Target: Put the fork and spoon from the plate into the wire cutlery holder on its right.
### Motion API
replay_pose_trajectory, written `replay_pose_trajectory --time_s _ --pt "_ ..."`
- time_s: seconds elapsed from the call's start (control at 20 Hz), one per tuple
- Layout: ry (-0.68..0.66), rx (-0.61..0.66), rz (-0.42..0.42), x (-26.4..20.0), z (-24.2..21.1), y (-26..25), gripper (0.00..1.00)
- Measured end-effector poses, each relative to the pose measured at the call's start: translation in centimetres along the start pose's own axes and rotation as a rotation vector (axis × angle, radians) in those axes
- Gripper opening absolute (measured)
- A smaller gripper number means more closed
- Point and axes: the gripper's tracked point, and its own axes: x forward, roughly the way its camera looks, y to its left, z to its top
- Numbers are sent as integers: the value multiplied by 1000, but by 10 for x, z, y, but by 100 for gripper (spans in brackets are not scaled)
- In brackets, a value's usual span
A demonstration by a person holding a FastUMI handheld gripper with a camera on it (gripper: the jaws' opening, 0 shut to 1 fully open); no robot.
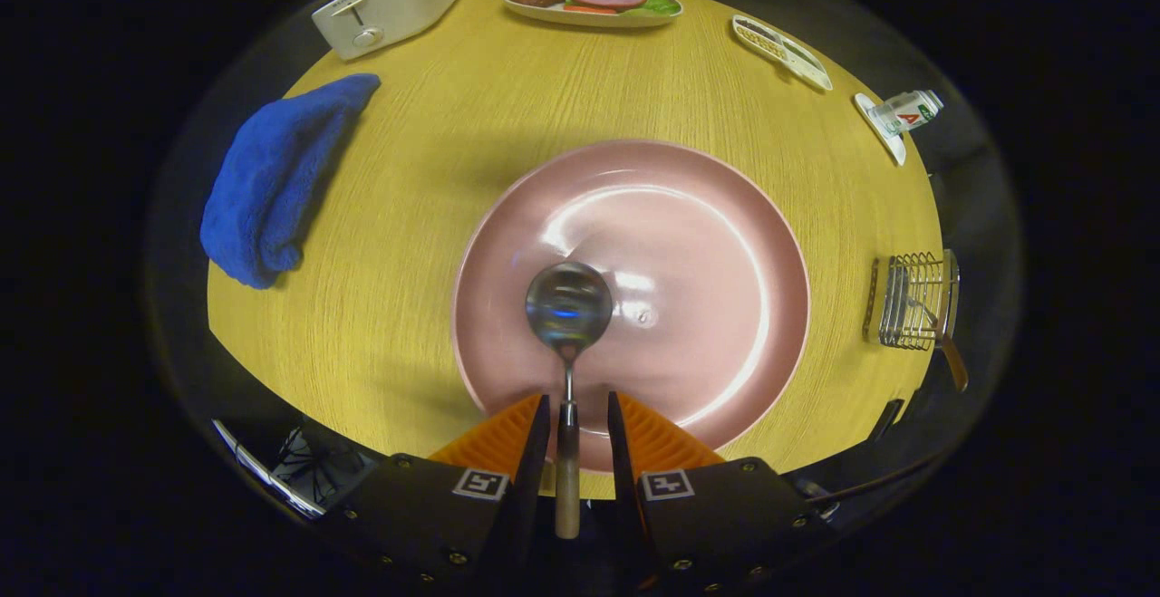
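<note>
The hand-held gripper stood over the near rim of the plate, its 2 fingers narrow either side of the spoon handle; whether both pressed it was hard to tell. The spoon's bowl lay over the plate. The wire holder, right of the plate on the counter, held the fork, its head partly hidden.

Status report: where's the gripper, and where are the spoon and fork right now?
Gripper open, straddling spoon handle, no squeeze. Spoon on pink plate. A utensil, likely the fork, already in wire holder. Nothing blocking.
</note>
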Motion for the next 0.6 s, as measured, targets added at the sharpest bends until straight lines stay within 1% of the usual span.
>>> replay_pose_trajectory --time_s 0.25,0.3,0.35,0.4,0.45,0.5,0.6 --pt "23 -12 -2 10 0 -2 39" --pt "22 -15 17 14 1 3 39" --pt "36 -21 6 13 1 1 26" --pt "37 -20 11 14 0 2 19" --pt "35 -21 26 20 -4 6 20" --pt "40 -18 31 12 2 6 11" --pt "63 -8 30 13 0 4 9"
